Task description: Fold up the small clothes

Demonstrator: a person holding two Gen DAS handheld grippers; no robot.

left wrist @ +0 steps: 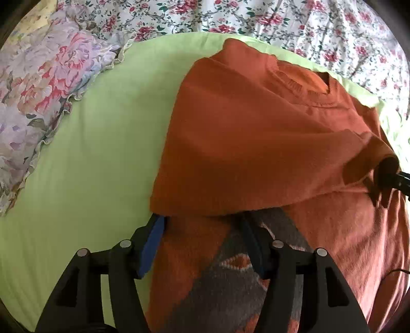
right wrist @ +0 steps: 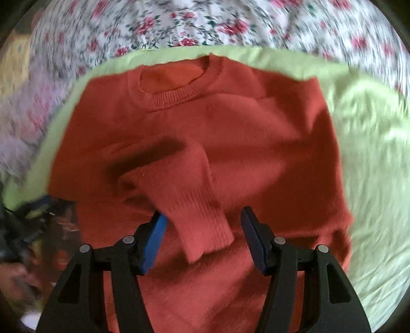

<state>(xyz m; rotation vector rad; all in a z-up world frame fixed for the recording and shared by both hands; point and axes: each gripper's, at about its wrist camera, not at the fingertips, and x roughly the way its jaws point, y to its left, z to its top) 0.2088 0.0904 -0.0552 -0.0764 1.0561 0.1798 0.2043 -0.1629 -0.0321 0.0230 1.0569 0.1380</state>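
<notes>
Sweater: an orange knit, it lies on the green sheet, collar at the far end from you, hem at the near end.
Axis: the long line runs collar to hem, away from you in the right wrist view; in the left view it slants toward the upper right.
Done: one side panel is folded in over the body in the left view; one sleeve is laid across the chest, its ribbed cuff pointing back toward you.
Left to do: by my judgement, squaring the sides and the hem-to-collar fold; you are about midway.
Left gripper: jaws apart over the sweater's near part, where a grey pattern shows; pads press on nothing.
Right gripper: jaws apart, the cuff between them, neither pad seen pressing on it.
Surroundings: floral bedding lies beyond the sheet, a frilled floral pillow to its left.
Note: the right view is blurred at the edges.
</notes>
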